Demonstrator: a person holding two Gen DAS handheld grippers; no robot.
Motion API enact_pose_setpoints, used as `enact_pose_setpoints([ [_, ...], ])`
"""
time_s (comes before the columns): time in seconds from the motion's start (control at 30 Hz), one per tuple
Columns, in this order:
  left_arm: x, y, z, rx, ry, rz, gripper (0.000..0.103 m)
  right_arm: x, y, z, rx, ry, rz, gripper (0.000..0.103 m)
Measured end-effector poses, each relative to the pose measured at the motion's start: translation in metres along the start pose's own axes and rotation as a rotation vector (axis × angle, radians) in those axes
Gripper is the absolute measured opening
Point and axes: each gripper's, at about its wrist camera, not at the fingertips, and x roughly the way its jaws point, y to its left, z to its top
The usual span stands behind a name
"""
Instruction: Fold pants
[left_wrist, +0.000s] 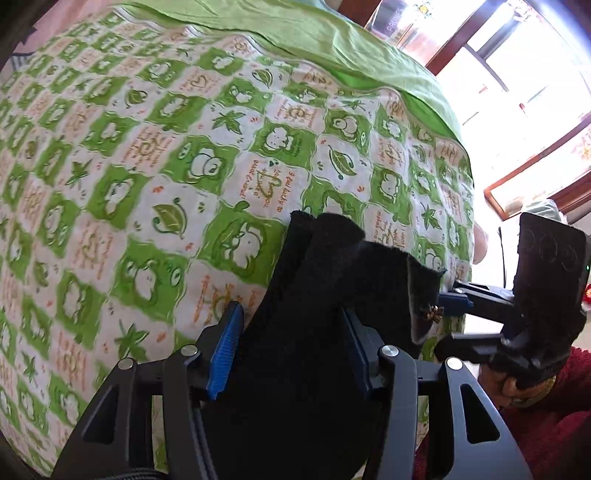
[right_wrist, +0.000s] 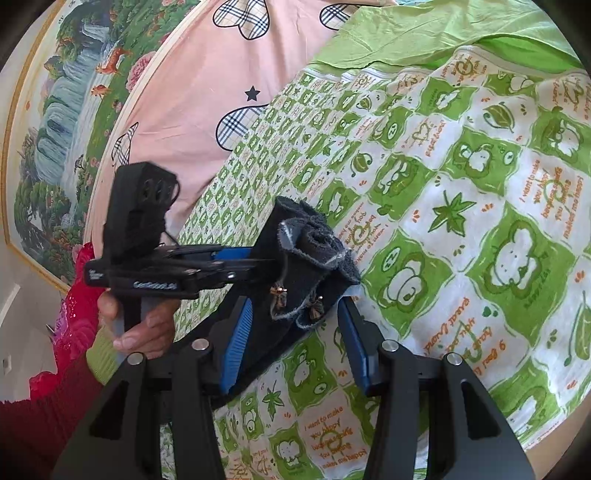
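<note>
Green-and-white frog-print quilt (right_wrist: 461, 206) covers the bed; the black fleece pants (right_wrist: 295, 266) lie bunched, unfolded, between both part-spread grippers, left gripper (left_wrist: 291, 350) and right gripper (right_wrist: 295, 347), neither visibly pinching cloth, so folding looks barely begun.

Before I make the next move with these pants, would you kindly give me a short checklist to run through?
1. Left gripper free of the pants: ok, jaws apart, cloth only lying between them.
2. Right gripper free: ok, jaws apart, with a gap at one pad.
3. Pants resting on the quilt: ok, the bundle lies on it.
4. Fold tidy: not ok, the top edges are bunched and ruffled.
5. Room between the grippers: not ok, both crowd the same bundle.
6. Layers lined up underneath: cannot tell, hidden.
</note>
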Motion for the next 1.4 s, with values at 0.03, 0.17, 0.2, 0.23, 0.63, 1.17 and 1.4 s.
enact_pose_setpoints([
  [0.03, 0.001, 0.0, 0.002, 0.002, -0.005, -0.004, 0.052, 0.002, 0.0, -0.001, -0.005, 0.001, 0.0, 0.05],
  [0.17, 0.006, 0.002, 0.011, -0.022, -0.005, -0.044, 0.048, 0.007, 0.002, 0.0, -0.02, 0.001, -0.01, 0.047],
  [0.2, 0.007, 0.003, 0.012, -0.033, -0.008, -0.052, 0.044, 0.008, 0.002, 0.0, -0.028, 0.002, -0.013, 0.044],
  [0.23, 0.007, 0.004, 0.013, -0.039, -0.013, -0.055, 0.041, 0.01, 0.003, 0.0, -0.035, 0.004, -0.017, 0.039],
  [0.63, -0.05, -0.002, -0.013, -0.089, -0.19, -0.069, 0.011, -0.003, 0.02, 0.0, -0.076, -0.018, 0.121, 0.016],
  [1.17, -0.153, 0.013, -0.153, -0.294, -0.505, -0.015, 0.011, 0.036, 0.132, -0.034, -0.336, 0.175, 0.347, 0.015],
  [1.4, -0.157, 0.032, -0.213, -0.42, -0.572, -0.002, 0.01, 0.075, 0.151, -0.056, -0.393, 0.299, 0.394, 0.016],
])
